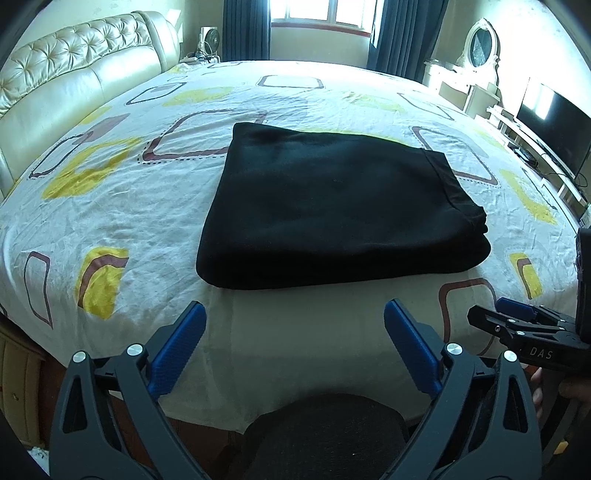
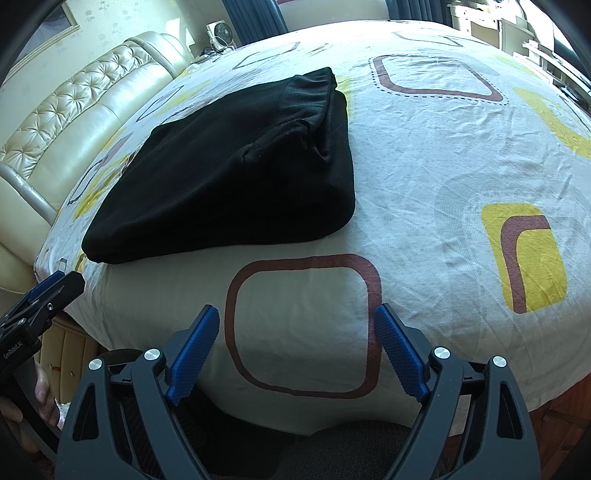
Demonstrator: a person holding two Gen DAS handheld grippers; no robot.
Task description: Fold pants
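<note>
resting at 9 o'clock, the tufted headboard (image 1: 74, 74) borders the bed (image 1: 110, 192). the left gripper (image 1: 294, 347) hangs at 6 o'clock off the bed's near edge, fingers spread wide and empty. the black pants (image 1: 325, 206) lie at centre as a compact layered rectangle, waistband at 3 o'clock, so folding looks finished. the right gripper (image 2: 297, 347) is likewise parted, holding nothing, apart from the cloth.

Bright window (image 1: 317, 11) backlight, fisheye-warped edges
</note>
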